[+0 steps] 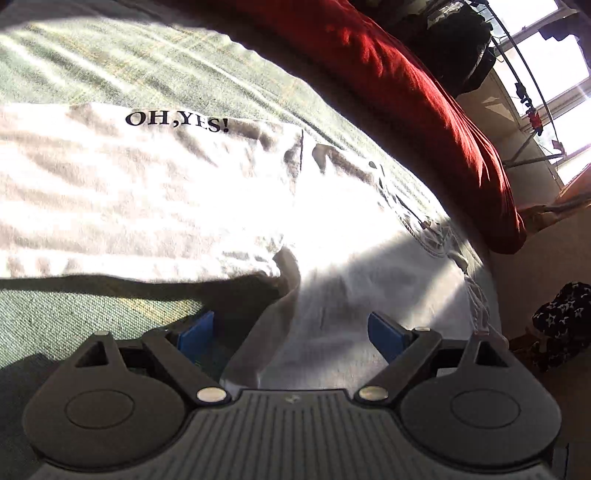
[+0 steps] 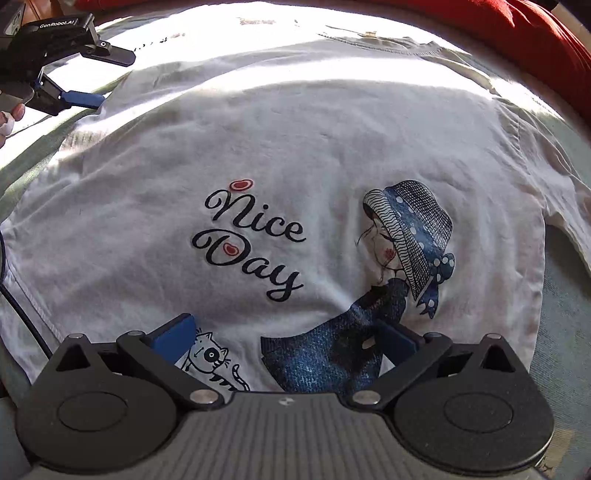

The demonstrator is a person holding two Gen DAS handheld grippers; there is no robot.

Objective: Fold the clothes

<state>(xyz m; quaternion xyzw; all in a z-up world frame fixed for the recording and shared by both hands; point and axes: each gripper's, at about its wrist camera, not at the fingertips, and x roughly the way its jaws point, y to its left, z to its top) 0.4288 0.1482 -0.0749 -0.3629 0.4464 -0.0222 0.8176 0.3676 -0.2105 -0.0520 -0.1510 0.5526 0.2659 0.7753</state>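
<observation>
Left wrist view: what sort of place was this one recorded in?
Most likely a bedroom at home. A white T-shirt lies spread on a green woven bedcover, a red blanket is bunched along its far edge, and clothes hang on a drying rack by a sunlit window.

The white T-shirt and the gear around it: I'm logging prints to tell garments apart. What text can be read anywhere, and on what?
"Nice Day": script print on the white T-shirt, right wrist view.
"OH,YES!": black capitals on the T-shirt, left wrist view.
"GenRobot.AI": white lettering on the left hand-held gripper body.
Faint marks near the shirt's collar: too washed out to read.
</observation>
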